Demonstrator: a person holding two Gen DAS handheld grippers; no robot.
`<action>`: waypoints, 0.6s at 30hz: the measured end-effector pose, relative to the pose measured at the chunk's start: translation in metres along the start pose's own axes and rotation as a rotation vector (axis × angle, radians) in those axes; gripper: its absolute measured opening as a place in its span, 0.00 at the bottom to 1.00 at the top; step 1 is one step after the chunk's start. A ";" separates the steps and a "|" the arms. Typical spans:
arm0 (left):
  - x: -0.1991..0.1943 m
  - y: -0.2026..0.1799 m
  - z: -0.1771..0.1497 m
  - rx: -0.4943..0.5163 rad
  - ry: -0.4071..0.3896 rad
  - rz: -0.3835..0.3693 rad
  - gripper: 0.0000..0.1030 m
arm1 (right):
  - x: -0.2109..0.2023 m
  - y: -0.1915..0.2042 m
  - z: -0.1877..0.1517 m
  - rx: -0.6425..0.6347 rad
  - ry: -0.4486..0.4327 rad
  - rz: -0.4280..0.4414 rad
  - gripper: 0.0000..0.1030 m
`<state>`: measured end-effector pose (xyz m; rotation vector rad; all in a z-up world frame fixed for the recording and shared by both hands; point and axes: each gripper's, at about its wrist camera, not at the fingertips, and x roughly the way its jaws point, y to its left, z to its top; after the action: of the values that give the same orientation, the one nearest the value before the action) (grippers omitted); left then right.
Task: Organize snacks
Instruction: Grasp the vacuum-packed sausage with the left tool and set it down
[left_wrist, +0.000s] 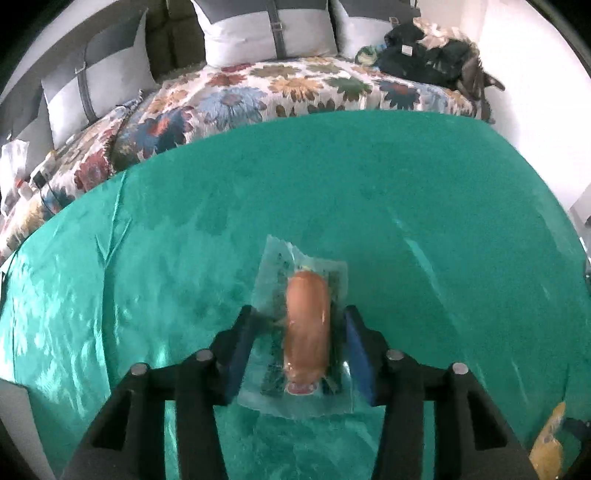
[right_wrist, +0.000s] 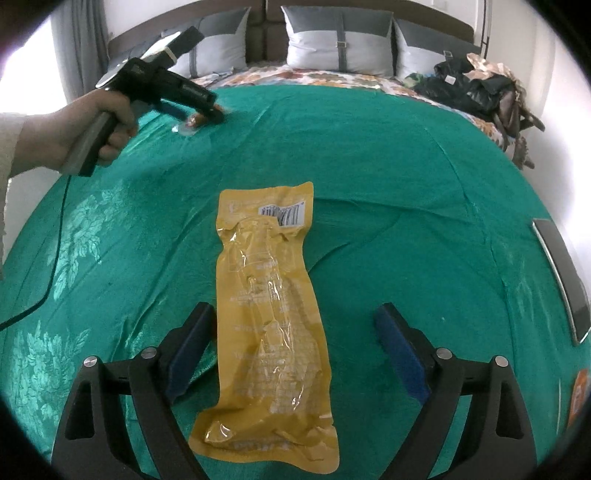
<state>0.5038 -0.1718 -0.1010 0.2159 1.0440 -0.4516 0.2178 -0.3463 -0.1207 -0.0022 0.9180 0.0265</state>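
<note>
A sausage in a clear wrapper (left_wrist: 306, 328) lies between the blue pads of my left gripper (left_wrist: 301, 314), low over the green blanket (left_wrist: 332, 184). The pads touch the wrapper's edges, with a gap to the sausage on the left side. The right wrist view shows this gripper (right_wrist: 207, 110) at the far left with the sausage (right_wrist: 194, 120) at its tips. My right gripper (right_wrist: 295, 314) is open, its fingers either side of a long yellow snack pouch (right_wrist: 269, 306) that lies flat on the blanket (right_wrist: 406, 166). The pouch's edge shows in the left wrist view (left_wrist: 546, 446).
A floral quilt (left_wrist: 258, 92) and grey-white pillows (left_wrist: 266, 33) lie beyond the blanket. A dark pile of clothes (right_wrist: 476, 88) sits at the far right. A dark flat device (right_wrist: 565, 277) lies at the blanket's right edge, an orange item (right_wrist: 578, 395) below it. A cable (right_wrist: 48, 280) trails at left.
</note>
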 end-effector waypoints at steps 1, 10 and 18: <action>-0.005 0.004 -0.007 -0.025 -0.003 0.003 0.41 | 0.000 0.000 0.000 0.000 0.000 -0.001 0.90; -0.106 0.005 -0.176 -0.120 0.054 -0.052 0.42 | 0.001 0.000 0.000 -0.001 0.000 -0.001 0.90; -0.187 -0.012 -0.313 -0.190 0.046 -0.086 0.51 | 0.000 0.001 -0.001 -0.003 0.000 -0.004 0.90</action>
<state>0.1745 -0.0156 -0.0923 0.0127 1.1372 -0.4231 0.2176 -0.3455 -0.1214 -0.0066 0.9181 0.0240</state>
